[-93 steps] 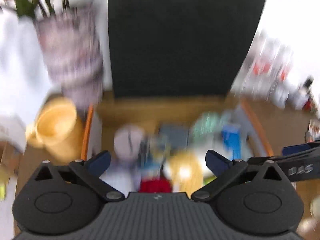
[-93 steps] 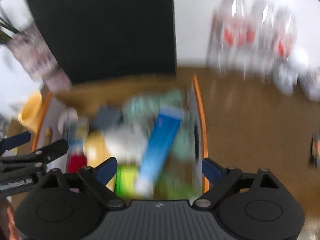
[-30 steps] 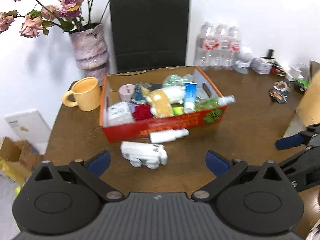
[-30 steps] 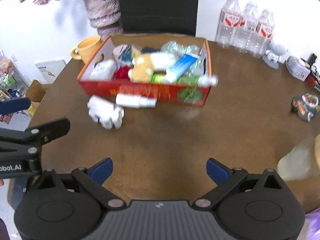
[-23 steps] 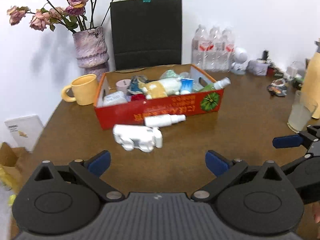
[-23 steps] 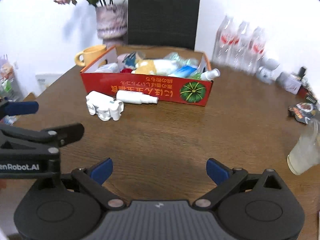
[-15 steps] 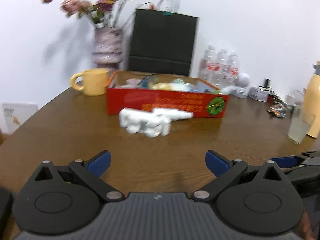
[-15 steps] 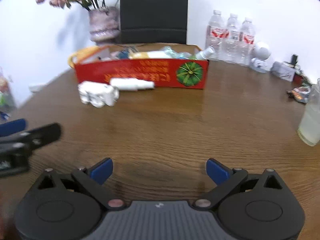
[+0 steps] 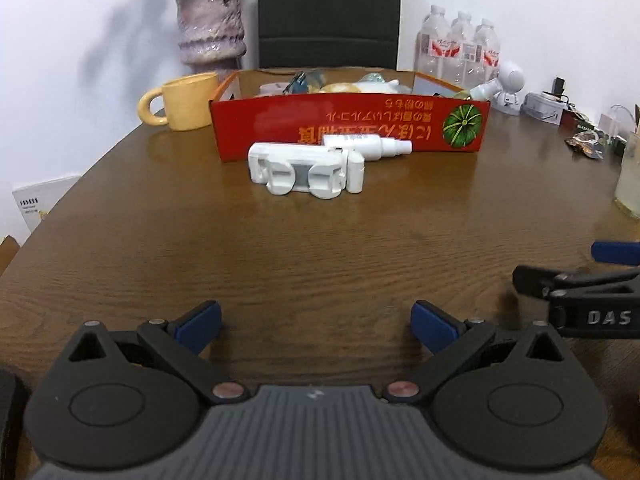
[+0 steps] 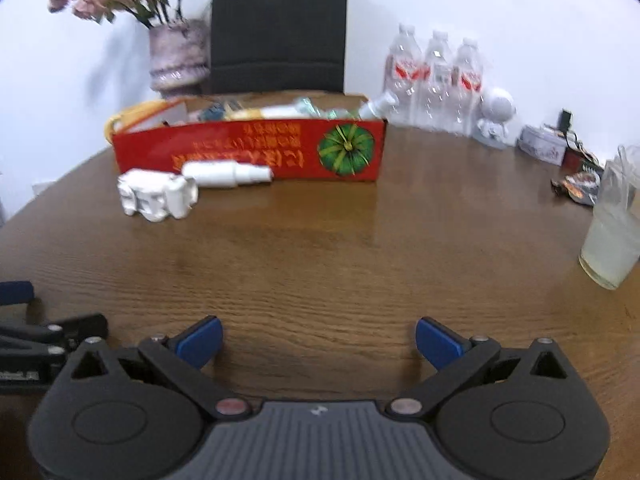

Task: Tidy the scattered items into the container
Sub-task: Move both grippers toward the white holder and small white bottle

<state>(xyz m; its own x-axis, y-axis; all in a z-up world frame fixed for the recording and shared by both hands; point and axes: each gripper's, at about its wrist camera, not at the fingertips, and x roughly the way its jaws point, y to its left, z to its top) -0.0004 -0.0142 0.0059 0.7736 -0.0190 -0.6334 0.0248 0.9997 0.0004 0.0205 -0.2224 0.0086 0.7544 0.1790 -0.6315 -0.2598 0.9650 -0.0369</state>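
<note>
Hovering low over a brown wooden table (image 9: 320, 248), the left gripper (image 9: 316, 320) has its blue-tipped fingers (image 9: 198, 320) spread wide with nothing between them. The right gripper (image 10: 318, 338) sits just beside it to the right, its fingers equally wide and empty, and its black tip also shows at the right edge of the left wrist view.

At the far side of the table stands a red cardboard box (image 9: 348, 130) printed with a green pumpkin, already packed with small items. Two things lie on the table outside it: a white spray bottle (image 9: 366, 145) on its side against the box's near wall, and a white folding holder (image 9: 306, 168) just in front of that bottle, touching or nearly touching it.

Left of the box is a yellow mug (image 9: 186, 100), with a vase of pink flowers (image 9: 210, 28) behind it. A black paper bag (image 9: 328, 12) stands behind the box, water bottles (image 9: 460, 46) and a small white robot figure (image 9: 508, 86) to the far right. A glass of pale drink (image 10: 614, 224) stands near the right edge.
</note>
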